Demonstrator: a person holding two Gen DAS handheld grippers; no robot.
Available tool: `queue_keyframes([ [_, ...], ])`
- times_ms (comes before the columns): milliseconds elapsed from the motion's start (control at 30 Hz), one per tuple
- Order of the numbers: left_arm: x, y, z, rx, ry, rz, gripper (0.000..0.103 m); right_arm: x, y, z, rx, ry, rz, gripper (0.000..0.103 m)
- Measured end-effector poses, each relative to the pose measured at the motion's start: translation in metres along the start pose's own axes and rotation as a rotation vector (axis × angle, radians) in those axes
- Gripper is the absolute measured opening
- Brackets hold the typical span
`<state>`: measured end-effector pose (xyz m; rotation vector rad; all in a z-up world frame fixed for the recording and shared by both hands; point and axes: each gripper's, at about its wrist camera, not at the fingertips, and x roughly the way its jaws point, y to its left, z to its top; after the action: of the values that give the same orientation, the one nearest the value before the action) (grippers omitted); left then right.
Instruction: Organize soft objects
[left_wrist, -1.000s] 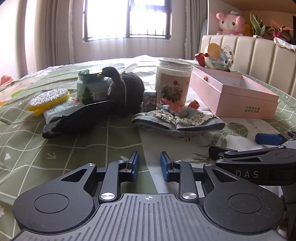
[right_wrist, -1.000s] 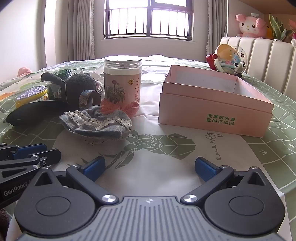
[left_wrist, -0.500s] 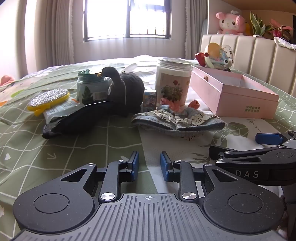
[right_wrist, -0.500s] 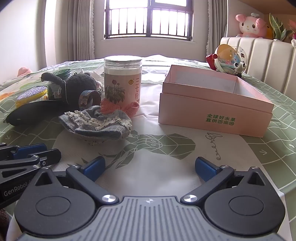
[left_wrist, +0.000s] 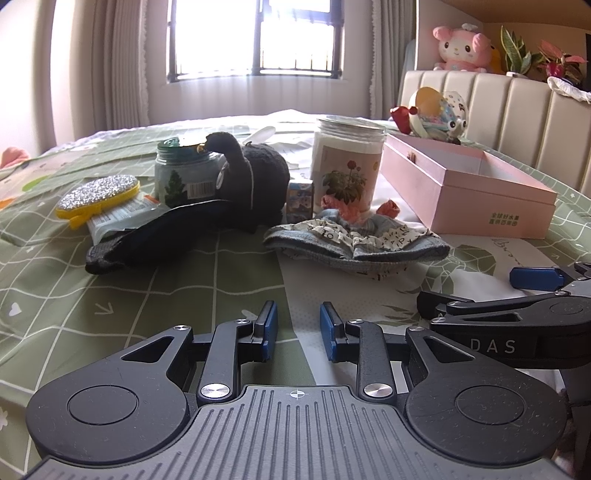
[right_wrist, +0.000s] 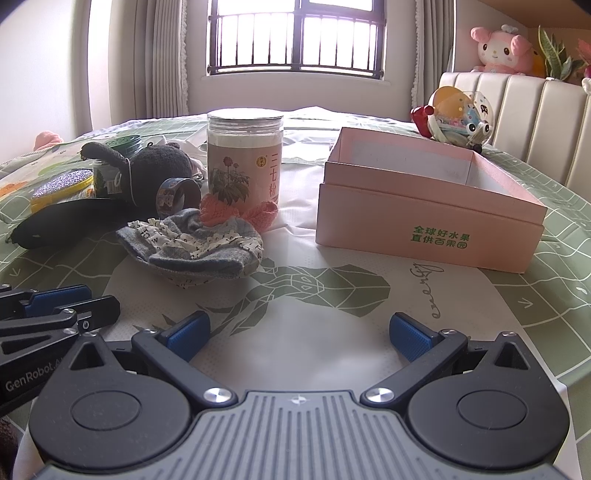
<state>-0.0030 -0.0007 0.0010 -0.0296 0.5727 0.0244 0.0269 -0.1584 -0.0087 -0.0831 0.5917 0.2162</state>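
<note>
Bedroom, barred window (right_wrist: 295, 37) at the far wall, padded headboard (left_wrist: 498, 107) at the right; green patterned bedspread (left_wrist: 110, 295) as the work surface, cluttered at mid distance.

Left gripper (left_wrist: 295, 326) low at the near edge, fingers a little apart, nothing between; right gripper (right_wrist: 299, 332) beside it, fingers spread wide, likewise empty; neither touching any soft thing yet.

Soft things in a loose cluster left of centre: grey cloth (right_wrist: 195, 247) with lettered trim nearest, orange knit piece (right_wrist: 221, 208) just behind it and touching the tall jar (right_wrist: 243, 158); black plush toy (left_wrist: 255, 177) farther left, black sleeve-like cloth (left_wrist: 155, 236) lying in front of it. Open pink box (right_wrist: 424, 206) at the right, apparently empty, probably the place for them.

Best to begin with the grey cloth, nearest and unobstructed; pinch a thick fold, not the thin trim; lift clear before swinging right, so the knit piece and jar stay undisturbed; lower well inside the box walls before letting go.

Right view alone: the box interior, a roll of printed tape (right_wrist: 177, 195) leaning between toy and jar, the green print on the box front squarely. Left view alone: the glittery yellow scrubber (left_wrist: 98, 194) and packet under it clearly, the green-lidded jar (left_wrist: 184, 170) behind the toy, a small blue carton (left_wrist: 300, 195) beside the tall jar.
</note>
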Motion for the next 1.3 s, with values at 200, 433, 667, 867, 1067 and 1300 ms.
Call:
queue_keyframes([
  [200,0.000,0.001,0.000,-0.003,0.000,-0.002,0.030,0.001,-0.001,0.000,0.005,0.001,0.000,0.103],
  [433,0.001,0.005,0.004,-0.025,0.024,-0.016,0.029,0.002,-0.005,0.009,0.007,0.093,0.009,0.103],
  [667,-0.015,0.071,0.049,-0.176,0.000,-0.150,0.025,0.018,-0.012,0.034,0.007,0.317,0.067,0.103],
  [867,-0.006,0.187,0.105,-0.293,-0.039,0.046,0.027,0.007,0.017,0.056,-0.191,0.309,0.077,0.089],
  [1067,0.033,0.301,0.109,-0.622,0.042,-0.020,0.027,-0.048,0.066,0.132,-0.252,-0.013,0.243,0.088],
  [1300,0.082,0.342,0.084,-0.855,0.130,-0.140,0.027,0.008,0.146,0.187,-0.190,0.109,0.443,0.042],
])
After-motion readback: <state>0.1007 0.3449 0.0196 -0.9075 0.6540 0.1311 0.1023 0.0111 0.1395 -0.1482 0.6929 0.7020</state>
